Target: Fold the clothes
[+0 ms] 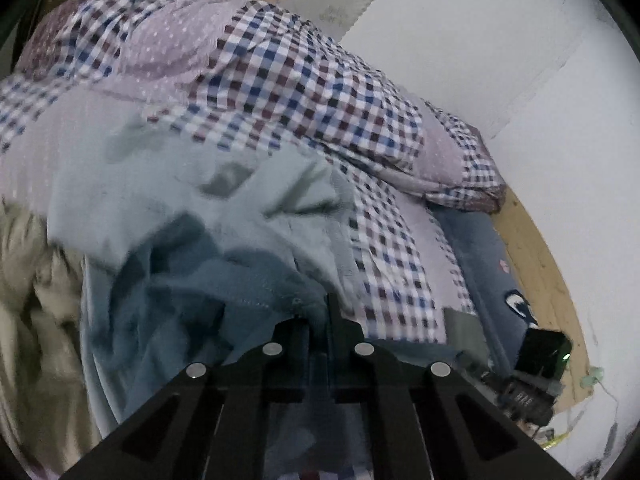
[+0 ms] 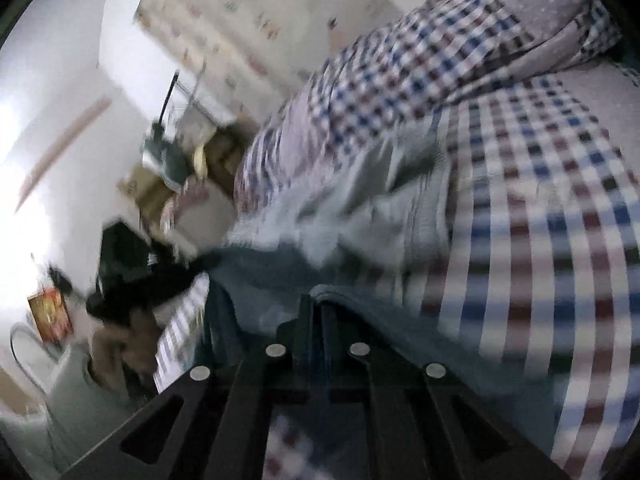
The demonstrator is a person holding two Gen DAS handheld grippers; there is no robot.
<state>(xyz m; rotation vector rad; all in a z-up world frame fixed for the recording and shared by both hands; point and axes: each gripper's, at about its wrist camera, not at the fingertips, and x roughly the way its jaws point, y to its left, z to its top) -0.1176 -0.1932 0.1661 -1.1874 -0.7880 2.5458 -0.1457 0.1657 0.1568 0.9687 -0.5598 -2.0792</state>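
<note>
**A:** Starting at the jaws: what is each gripper doing?

**B:** The left gripper [image 1: 314, 312] is pinching a stitched hem of the pale blue garment [image 1: 192, 216]; its jaws are standing nearly pressed together with only cloth between them. The right gripper [image 2: 316, 304] is likewise clamping a rolled edge of the same blue cloth [image 2: 360, 216], jaws almost together.

**A:** And which way is the garment lying from those jaws?

**B:** It is running forward and away from both pairs of fingertips, rumpled and creased, across the checked bedcover [image 1: 392, 280]. In the left wrist view the bulk is spreading ahead and to the left; in the right wrist view it is spreading ahead and slightly right. So the cloth appears to be lying between the two grippers, its gripped edge spanning from one to the other.

**A:** Where on the bed is it sitting?

**B:** Toward the near edge, in front of the bunched checked quilt [image 1: 304, 80] lying nearer the wall [image 1: 500, 40]. A beige cloth [image 1: 36, 300] is lying just beside it on the left.

**A:** Which hand is nearer?

**B:** Neither clearly; both are holding cloth at their tips. Motion blur is smearing the right view, so whether a fold is being opened or closed cannot be told.
</note>
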